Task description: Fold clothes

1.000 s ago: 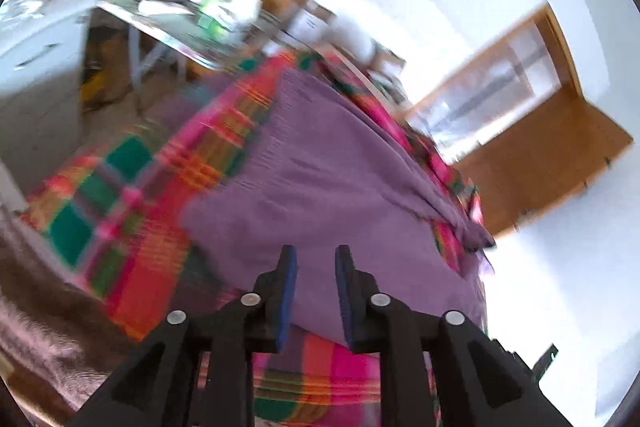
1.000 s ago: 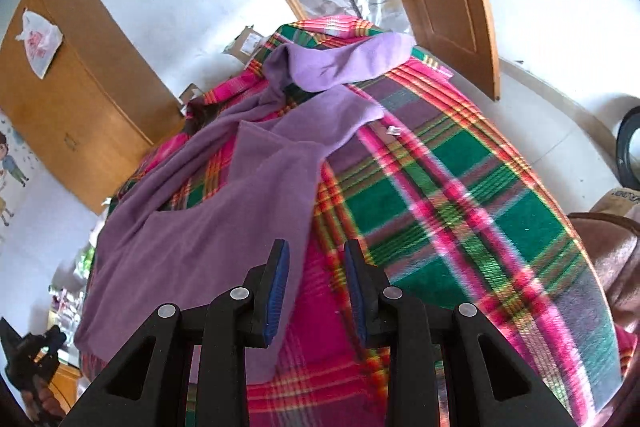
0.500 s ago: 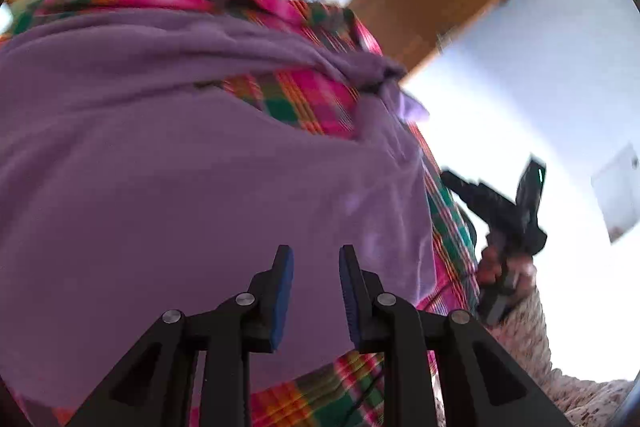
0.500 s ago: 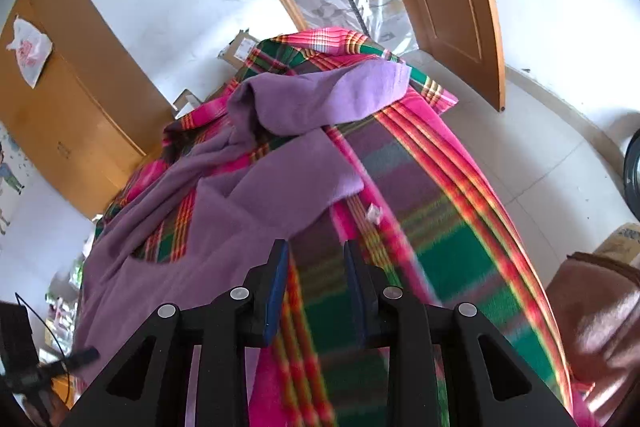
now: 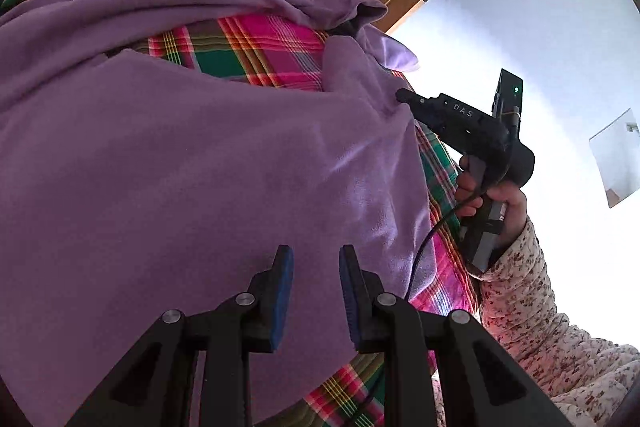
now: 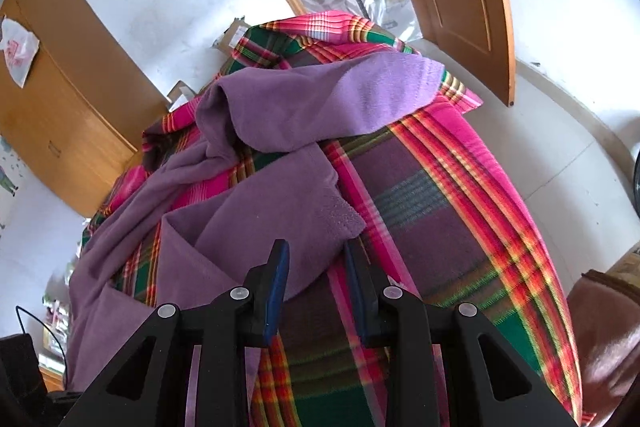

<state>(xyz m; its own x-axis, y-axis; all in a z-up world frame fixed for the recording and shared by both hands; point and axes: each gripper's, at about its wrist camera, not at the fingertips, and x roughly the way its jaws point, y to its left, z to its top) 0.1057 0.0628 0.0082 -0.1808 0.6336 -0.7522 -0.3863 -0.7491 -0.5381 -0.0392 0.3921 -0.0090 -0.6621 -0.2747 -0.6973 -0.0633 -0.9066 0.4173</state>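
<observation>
Closer now over the purple garment (image 5: 208, 163) spread rumpled on the plaid blanket (image 6: 448, 187), both grippers (image 5: 316, 263) (image 6: 316, 259) open and empty; next, pinching an edge to fold.

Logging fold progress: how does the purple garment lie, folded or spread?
Spread, not folded: the purple garment lies rumpled across the plaid blanket, sleeve flopped over.
</observation>
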